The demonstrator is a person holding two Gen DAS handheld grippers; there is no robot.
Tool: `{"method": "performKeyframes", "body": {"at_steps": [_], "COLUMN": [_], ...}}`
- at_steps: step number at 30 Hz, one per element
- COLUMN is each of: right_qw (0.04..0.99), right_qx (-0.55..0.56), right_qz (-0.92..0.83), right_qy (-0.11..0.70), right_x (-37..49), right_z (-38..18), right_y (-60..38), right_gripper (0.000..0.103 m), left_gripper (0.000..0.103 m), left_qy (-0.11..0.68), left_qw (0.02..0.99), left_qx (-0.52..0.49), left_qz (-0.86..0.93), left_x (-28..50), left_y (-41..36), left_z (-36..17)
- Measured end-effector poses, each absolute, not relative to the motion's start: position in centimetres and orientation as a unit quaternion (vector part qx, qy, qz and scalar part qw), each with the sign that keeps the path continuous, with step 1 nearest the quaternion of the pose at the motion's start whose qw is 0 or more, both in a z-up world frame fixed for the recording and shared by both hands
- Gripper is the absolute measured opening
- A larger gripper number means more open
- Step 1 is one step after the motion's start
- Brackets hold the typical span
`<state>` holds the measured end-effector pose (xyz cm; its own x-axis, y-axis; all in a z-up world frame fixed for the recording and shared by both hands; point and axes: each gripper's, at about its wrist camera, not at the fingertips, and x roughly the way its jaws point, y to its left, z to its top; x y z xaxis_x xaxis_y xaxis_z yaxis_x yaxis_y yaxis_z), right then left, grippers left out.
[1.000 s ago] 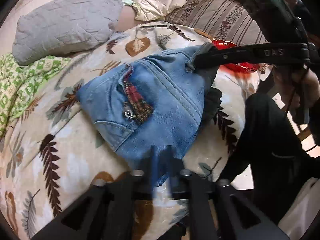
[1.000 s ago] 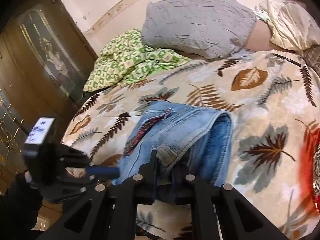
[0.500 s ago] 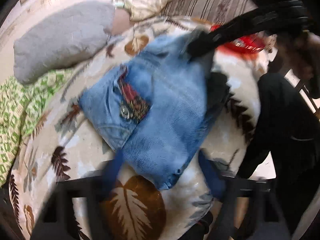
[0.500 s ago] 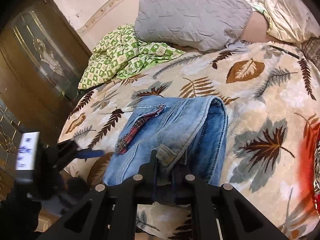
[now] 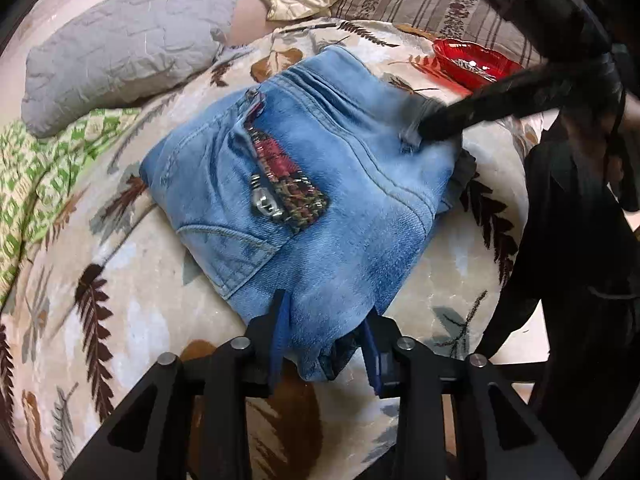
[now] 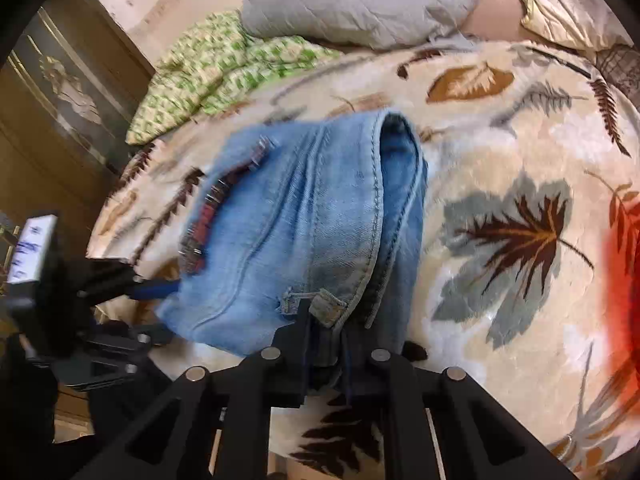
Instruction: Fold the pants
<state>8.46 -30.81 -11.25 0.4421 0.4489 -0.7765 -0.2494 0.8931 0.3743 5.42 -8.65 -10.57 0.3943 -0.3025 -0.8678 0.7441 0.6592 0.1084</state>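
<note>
My left gripper (image 5: 324, 336) is opening; its blue pads stand apart on either side of the near corner of the jeans (image 5: 312, 184), and I see no pinch there, the cloth just lying between them. My right gripper (image 6: 326, 344) is opening too, its fingers only slightly parted around the waistband edge by the belt loop (image 6: 330, 308); whether the pads press the denim I cannot tell for certain, but the cloth looks slack enough that I judge it let go.

The jeans sit folded into a thick, roughly square bundle on the leaf-print blanket (image 5: 132, 320), the patched pocket (image 5: 288, 184) facing up, the folded edge toward twelve o'clock in the right wrist view. I judge the denim heavy and fairly stiff for cloth: it holds a rounded fold rather than a crisp crease, it will not slip, and nothing about it is fragile. The seams and the waistband are the firm places to grip; a single loose layer would drag the stack apart.

At about one o'clock from the bundle in the left wrist view, a red dish (image 5: 476, 64) rests on the blanket with small items inside, too small to name. A grey pillow (image 5: 124, 48) lies at ten o'clock.
</note>
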Motion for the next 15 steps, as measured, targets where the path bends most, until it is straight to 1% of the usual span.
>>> {"method": "performKeyframes", "body": {"at_steps": [1,2,3,4,6,8,10,11,13,15], "right_qw": [0.844,0.848,0.855,0.863,0.869,0.864,0.864,0.862,0.862,0.862], "right_qx": [0.108,0.107,0.103,0.099,0.089,0.059,0.014,-0.005,-0.017,-0.021], "right_qz": [0.21,0.208,0.202,0.197,0.214,0.229,0.231,0.233,0.24,0.249], "right_qy": [0.481,0.476,0.467,0.455,0.438,0.444,0.447,0.45,0.447,0.442], "right_x": [8.1,7.6,7.0,6.3,4.9,4.4,4.2,4.2,4.3,4.5], "right_z": [-10.7,-10.0,-9.4,-8.8,-8.1,-8.2,-8.8,-9.1,-9.5,-9.6], "right_y": [-31.2,-31.5,-31.9,-32.2,-32.4,-31.4,-29.8,-29.0,-28.0,-27.3], "right_gripper": [0.029,0.047,0.059,0.077,0.078,0.078,0.078,0.076,0.076,0.073], "left_gripper": [0.05,0.069,0.075,0.078,0.078,0.078,0.078,0.078,0.078,0.078], "left_qy": [0.438,0.439,0.443,0.446,0.44,0.443,0.448,0.451,0.45,0.449], "left_qw": [0.796,0.793,0.787,0.783,0.783,0.784,0.79,0.795,0.804,0.812], "left_qx": [0.257,0.262,0.269,0.279,0.301,0.3,0.272,0.251,0.222,0.198], "left_qz": [-0.329,-0.331,-0.334,-0.332,-0.321,-0.315,-0.317,-0.319,-0.321,-0.316], "left_x": [5.1,4.9,4.6,4.4,3.9,4.0,4.3,4.4,4.7,5.0], "left_y": [-8.8,-8.9,-9.1,-9.2,-9.4,-9.4,-8.9,-8.3,-7.4,-6.4], "left_z": [-10.7,-10.8,-11.0,-11.4,-12.2,-12.3,-11.7,-11.1,-10.0,-9.3]}}
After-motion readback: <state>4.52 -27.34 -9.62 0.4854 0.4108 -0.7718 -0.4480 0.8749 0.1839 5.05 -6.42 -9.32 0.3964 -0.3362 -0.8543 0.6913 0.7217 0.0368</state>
